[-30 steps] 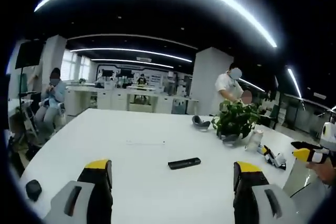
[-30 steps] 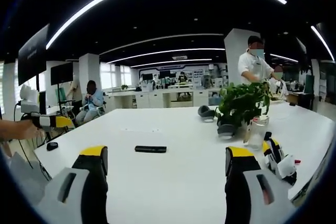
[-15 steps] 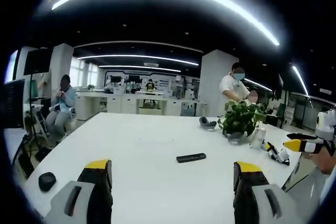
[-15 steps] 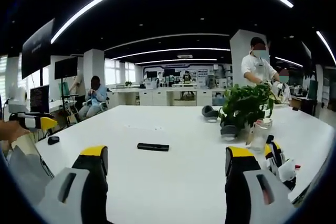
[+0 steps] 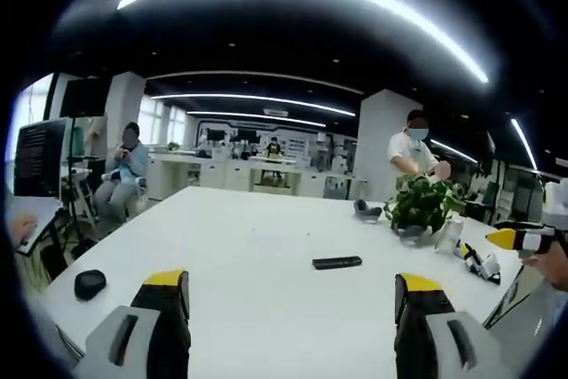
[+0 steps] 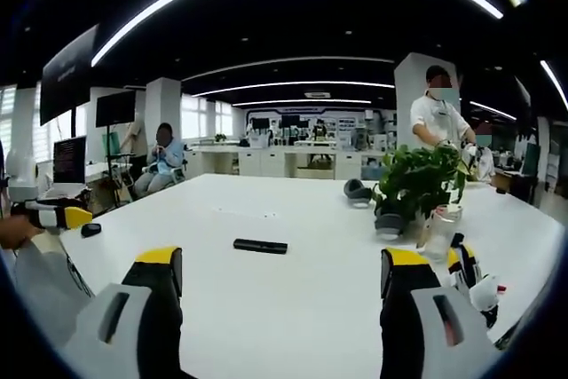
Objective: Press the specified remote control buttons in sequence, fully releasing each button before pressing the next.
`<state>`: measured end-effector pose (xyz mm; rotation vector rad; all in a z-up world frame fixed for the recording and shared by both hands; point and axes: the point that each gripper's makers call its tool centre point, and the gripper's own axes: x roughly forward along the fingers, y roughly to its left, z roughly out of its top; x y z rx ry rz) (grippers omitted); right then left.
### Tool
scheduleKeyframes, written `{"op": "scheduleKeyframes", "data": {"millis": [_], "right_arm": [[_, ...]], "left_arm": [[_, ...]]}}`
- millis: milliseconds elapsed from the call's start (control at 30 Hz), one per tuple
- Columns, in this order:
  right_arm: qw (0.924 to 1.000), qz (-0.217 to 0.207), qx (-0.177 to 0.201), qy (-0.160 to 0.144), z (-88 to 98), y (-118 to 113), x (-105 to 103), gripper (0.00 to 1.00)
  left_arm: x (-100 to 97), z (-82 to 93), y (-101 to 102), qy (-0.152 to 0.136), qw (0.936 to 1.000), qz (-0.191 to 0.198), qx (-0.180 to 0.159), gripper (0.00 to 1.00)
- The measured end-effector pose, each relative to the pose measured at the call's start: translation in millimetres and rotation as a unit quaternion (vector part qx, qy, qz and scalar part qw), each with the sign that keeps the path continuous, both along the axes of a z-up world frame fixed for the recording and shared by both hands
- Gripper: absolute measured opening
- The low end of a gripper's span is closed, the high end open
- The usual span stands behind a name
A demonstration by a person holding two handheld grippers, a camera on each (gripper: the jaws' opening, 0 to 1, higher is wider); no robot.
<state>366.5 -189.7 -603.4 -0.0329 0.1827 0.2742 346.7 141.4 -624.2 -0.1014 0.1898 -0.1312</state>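
1. Looking along the left gripper (image 5: 293,308), I see its jaws spread wide with nothing between them, held above the near edge of the white table (image 5: 240,237). The remote (image 5: 336,263) lies flat on the table, well beyond the jaws and a little right of middle. Farther right stand a plant (image 5: 422,206) and a jar (image 5: 449,235). A small dark puck (image 5: 90,284) sits at the near left. The right gripper (image 5: 519,239) pokes in from the far right edge, held in a hand.

2. From the right gripper view, its jaws too stand wide apart and empty. The remote (image 6: 260,246) lies ahead and slightly left of middle, well apart from both jaws. The plant (image 6: 417,182) and jar (image 6: 437,230) stand to the right, and the left gripper (image 6: 55,216) shows at the left edge.

3. By my reckoning the pressing has not begun: neither gripper is near the remote, so the approach and every button press are left to do.
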Motion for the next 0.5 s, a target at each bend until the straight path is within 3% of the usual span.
{"op": "scheduleKeyframes", "data": {"millis": [133,500], "right_arm": [[1.0,0.007,-0.002,0.001,-0.3,3.3,-0.9,0.96],[1.0,0.007,-0.003,-0.002,0.7,2.9,-1.8,0.95]], "left_arm": [[2.6,-0.6,8.0,-0.004,0.9995,0.025,0.021,1.0],[1.1,-3.1,4.5,0.0,0.9991,0.02,0.038,1.0]]}}
